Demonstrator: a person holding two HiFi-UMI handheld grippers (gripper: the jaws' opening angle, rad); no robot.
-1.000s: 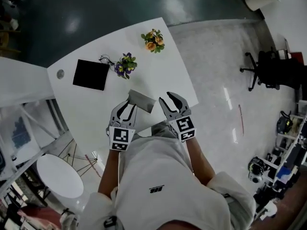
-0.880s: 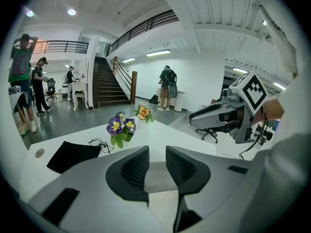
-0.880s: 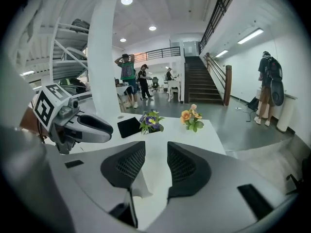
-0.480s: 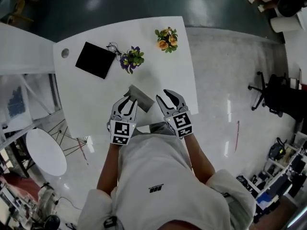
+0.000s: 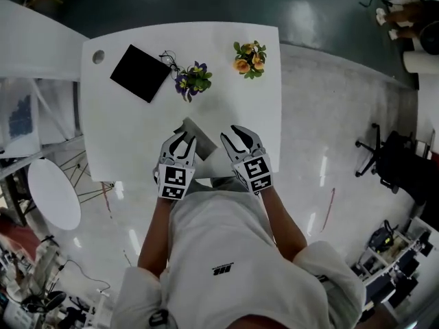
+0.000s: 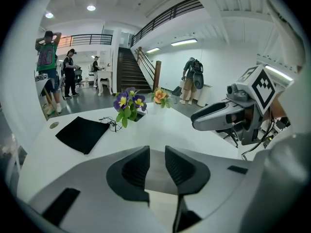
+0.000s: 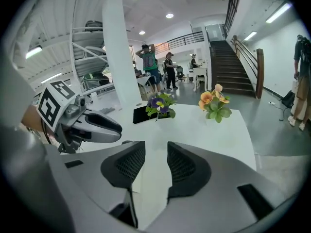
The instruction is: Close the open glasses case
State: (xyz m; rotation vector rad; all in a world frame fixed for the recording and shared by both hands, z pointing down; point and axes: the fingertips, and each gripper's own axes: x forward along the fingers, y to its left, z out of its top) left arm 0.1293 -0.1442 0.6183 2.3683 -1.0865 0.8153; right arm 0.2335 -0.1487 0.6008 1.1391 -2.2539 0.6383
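Observation:
The grey glasses case (image 5: 202, 141) lies near the front edge of the white table (image 5: 123, 136), between my two grippers. My left gripper (image 5: 184, 137) sits at the case's left corner, its jaws nearly together. In the left gripper view the grey case (image 6: 156, 171) shows through the narrow gap of that gripper (image 6: 157, 154), lying just beyond it rather than clamped. My right gripper (image 5: 232, 130) is just right of the case. Its jaws (image 7: 156, 149) stand equally close, and only bare table shows between them.
A black cloth (image 5: 140, 72) lies at the back left with a pair of glasses (image 5: 168, 62) beside it. Purple flowers (image 5: 194, 79) and orange flowers (image 5: 250, 57) stand farther back. Right of the table's edge is shiny floor (image 5: 322, 136). People stand in the hall beyond.
The head camera has swung, so the table sits more squarely in view. Both grippers keep their places on either side of the case, and their jaws look the same.

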